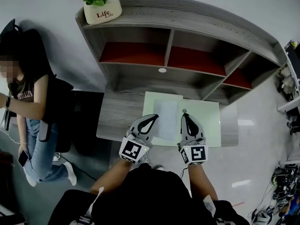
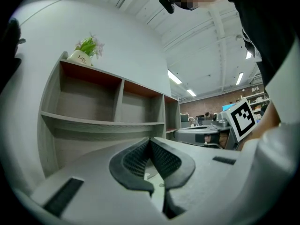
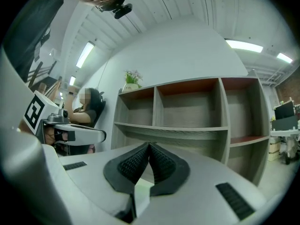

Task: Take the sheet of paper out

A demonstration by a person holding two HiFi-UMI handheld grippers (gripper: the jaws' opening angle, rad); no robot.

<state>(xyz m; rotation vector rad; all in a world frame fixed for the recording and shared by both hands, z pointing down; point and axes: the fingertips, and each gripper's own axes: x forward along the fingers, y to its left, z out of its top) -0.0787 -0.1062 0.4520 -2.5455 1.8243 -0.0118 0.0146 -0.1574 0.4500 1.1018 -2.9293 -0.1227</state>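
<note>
head view, closed left tool, closed right tool, sheet partly hidden

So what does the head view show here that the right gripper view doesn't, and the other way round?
Head view only: the whole sheet of paper lying on the green mat. Right gripper view only: the right gripper with its ribbed pads pressed together, nothing between them, and ceiling lights. Both: the shelf unit, the flowerpot on it, the seated person, the left gripper.
</note>
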